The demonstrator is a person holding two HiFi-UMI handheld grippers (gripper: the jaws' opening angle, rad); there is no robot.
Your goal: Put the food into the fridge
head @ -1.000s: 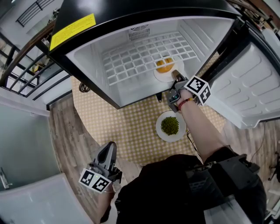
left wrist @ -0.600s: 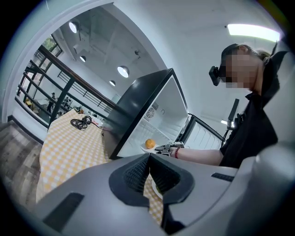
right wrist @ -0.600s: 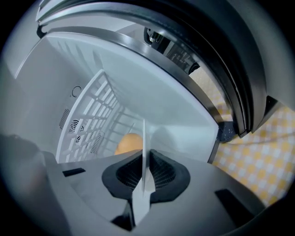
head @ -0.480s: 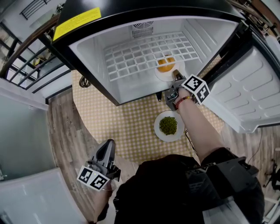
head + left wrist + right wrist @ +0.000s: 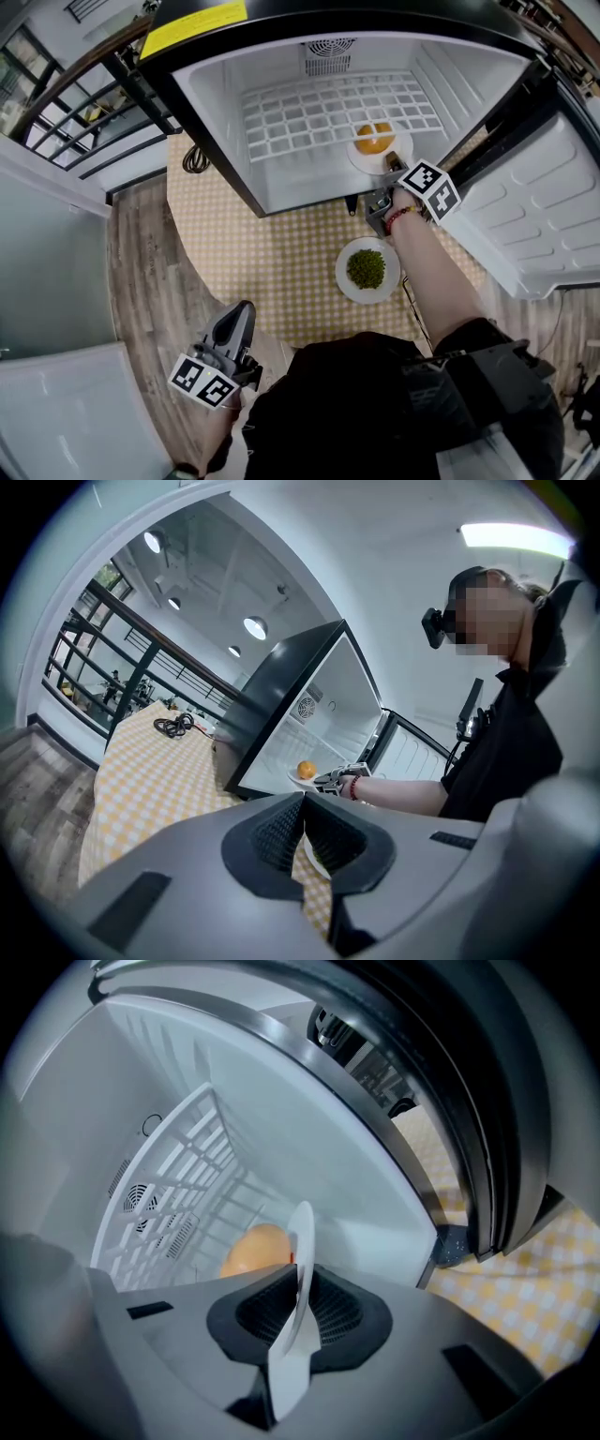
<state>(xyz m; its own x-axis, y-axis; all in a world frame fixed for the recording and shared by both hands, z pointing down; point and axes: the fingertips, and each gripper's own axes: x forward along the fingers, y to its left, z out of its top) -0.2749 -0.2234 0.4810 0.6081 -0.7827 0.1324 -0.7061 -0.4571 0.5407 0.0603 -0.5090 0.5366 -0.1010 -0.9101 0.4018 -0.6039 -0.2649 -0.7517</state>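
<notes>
Because the right gripper (image 5: 298,1290) has its jaws pinched almost shut on the rim of a white plate (image 5: 302,1232), the plate shows edge-on between the pads. The rim is thin, so a narrow grip is enough. An orange (image 5: 251,1251) sits on that plate, just past the jaws. Holding by the rim keeps the pads off the food and lets the plate go in roughly level. The plate is inside the fridge (image 5: 281,183), over the white wire shelf (image 5: 309,117), on the right side near the front. Cannot tell if it rests fully on the shelf or is partly carried. Likely step is the set-down, with release not yet done. The door (image 5: 534,206) is swung wide to the right, which gives the arm room. The left gripper (image 5: 234,330) hangs low by the person's side, jaws together with nothing between them, likely idle and parked clear of the work. A second plate (image 5: 343,281) with green food (image 5: 366,268) sits on the checked table (image 5: 272,253) just in front of the fridge, below the right hand, so it is close for the next pick.
</notes>
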